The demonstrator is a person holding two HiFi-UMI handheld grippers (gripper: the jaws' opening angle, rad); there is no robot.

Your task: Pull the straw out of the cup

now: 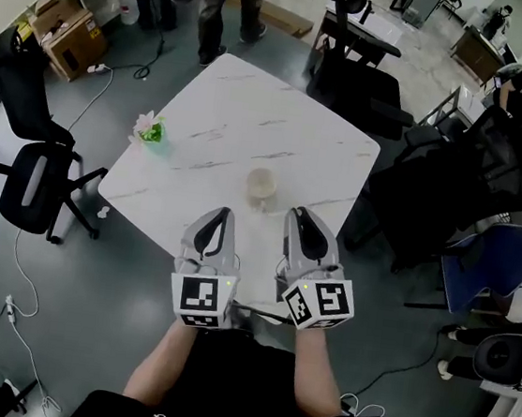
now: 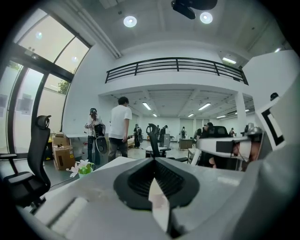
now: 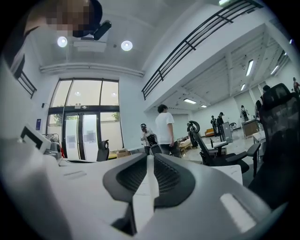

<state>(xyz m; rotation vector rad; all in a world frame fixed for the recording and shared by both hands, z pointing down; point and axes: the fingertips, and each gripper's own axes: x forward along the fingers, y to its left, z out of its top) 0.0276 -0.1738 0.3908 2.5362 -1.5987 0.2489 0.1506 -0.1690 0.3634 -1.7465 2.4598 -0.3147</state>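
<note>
A pale cup [image 1: 261, 186] stands upright on the white marble table [image 1: 244, 116], toward its near side. I cannot make out a straw in it from the head view. My left gripper [image 1: 224, 213] and right gripper [image 1: 296, 213] hover side by side over the table's near edge, both short of the cup and apart from it. In the left gripper view the left gripper [image 2: 153, 159] points level across the room, its jaws together with nothing between them. The right gripper [image 3: 150, 157] looks the same, tips meeting and empty. Neither gripper view shows the cup.
A small pot of pink-white flowers [image 1: 148, 129] [image 2: 83, 168] sits at the table's left corner. A black office chair [image 1: 29, 174] stands at the left, and dark chairs [image 1: 432, 196] crowd the right. A person [image 1: 225, 0] stands beyond the table, near cardboard boxes [image 1: 69, 38].
</note>
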